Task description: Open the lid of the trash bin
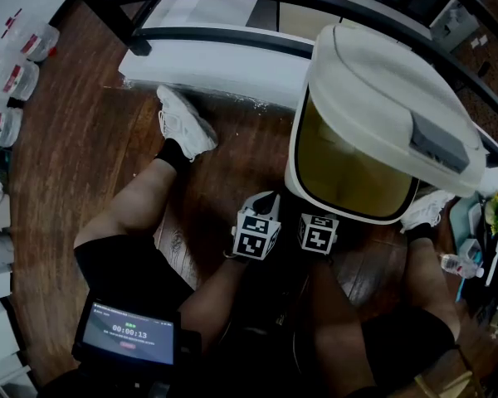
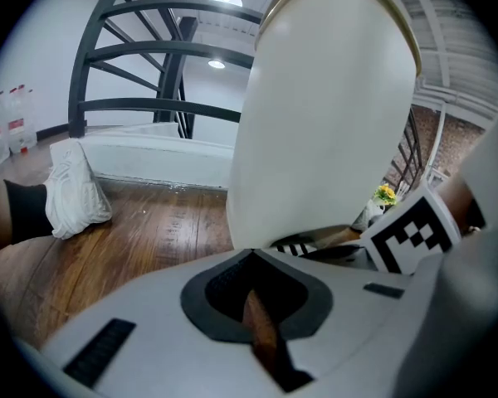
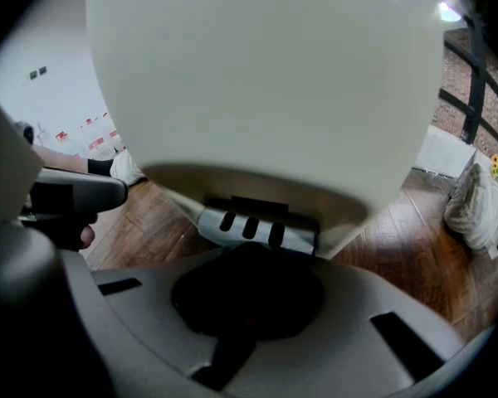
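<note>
Dark wood floor (image 1: 83, 148) underfoot, with a lit screen (image 1: 126, 334) and its timer readout nearest of all at the lower left of the head view, two bare knees just beyond. Next out, low between the legs, the left gripper (image 2: 251, 262) and the right gripper (image 3: 249, 254) side by side, marker cubes (image 1: 256, 235) close together. Left fingers (image 2: 141, 313) closed to a thin slit, only floor visible through it and nothing held, tips just short of the trash bin (image 1: 296, 164) wall. Right fingers (image 3: 141, 322) closed together too, empty, tips up against the near edge of a silver pedal (image 3: 256, 229) with three dark slots at the bin's foot; real contact hard to confirm. Above the pedal, the bin's rounded cream front across most of the right gripper view. From overhead, bin upright to the right of centre, mouth in plain sight with a dark rim and a yellowish inside, lid (image 1: 382, 73) raised and leaning away behind it, a grey block (image 1: 438, 143) on its far part. A white sneaker (image 1: 183, 123) out to the bin's left, a second sneaker (image 1: 427, 208) close by its right side. Farther off, a white ledge (image 1: 216, 60) under a black curved railing (image 1: 232, 36), and bottles (image 1: 17, 73) with red labels along the left edge.
</note>
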Demonstrator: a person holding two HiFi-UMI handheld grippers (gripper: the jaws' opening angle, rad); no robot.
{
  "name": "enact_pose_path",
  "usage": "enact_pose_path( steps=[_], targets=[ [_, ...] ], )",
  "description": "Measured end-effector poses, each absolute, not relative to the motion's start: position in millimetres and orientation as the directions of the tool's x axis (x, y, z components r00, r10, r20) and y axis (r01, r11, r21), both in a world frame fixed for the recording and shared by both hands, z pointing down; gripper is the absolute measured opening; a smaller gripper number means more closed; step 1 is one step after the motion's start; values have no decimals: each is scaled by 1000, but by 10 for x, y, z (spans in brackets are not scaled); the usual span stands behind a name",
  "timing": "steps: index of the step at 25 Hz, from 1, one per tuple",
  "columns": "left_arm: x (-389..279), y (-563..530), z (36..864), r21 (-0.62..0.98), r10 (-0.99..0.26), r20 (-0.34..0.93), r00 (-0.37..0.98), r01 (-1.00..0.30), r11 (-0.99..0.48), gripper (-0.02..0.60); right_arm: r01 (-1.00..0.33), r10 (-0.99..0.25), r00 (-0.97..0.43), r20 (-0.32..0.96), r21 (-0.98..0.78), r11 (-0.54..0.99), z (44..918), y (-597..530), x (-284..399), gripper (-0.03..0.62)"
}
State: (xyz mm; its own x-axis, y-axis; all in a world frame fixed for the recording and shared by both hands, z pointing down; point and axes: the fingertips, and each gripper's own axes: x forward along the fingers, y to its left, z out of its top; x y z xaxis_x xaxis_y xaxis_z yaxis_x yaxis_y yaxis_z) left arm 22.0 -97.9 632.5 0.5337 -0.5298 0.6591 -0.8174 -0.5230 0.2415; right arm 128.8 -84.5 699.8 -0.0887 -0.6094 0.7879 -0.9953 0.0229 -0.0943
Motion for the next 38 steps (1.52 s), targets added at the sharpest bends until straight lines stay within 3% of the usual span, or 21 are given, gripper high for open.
enact_pose_path(
  steps=[18,38],
  targets=[
    [200,-908,6181,232,-543,640,544,-811,-538,-2,-997,-648,-71,758,-67,31,6818,-823,1286,5],
    [-7,-245,5240,199,-634,480,606,-780,-594,-2,-994,-919,-98,382,1,107,5131,-161,800,5]
  ],
)
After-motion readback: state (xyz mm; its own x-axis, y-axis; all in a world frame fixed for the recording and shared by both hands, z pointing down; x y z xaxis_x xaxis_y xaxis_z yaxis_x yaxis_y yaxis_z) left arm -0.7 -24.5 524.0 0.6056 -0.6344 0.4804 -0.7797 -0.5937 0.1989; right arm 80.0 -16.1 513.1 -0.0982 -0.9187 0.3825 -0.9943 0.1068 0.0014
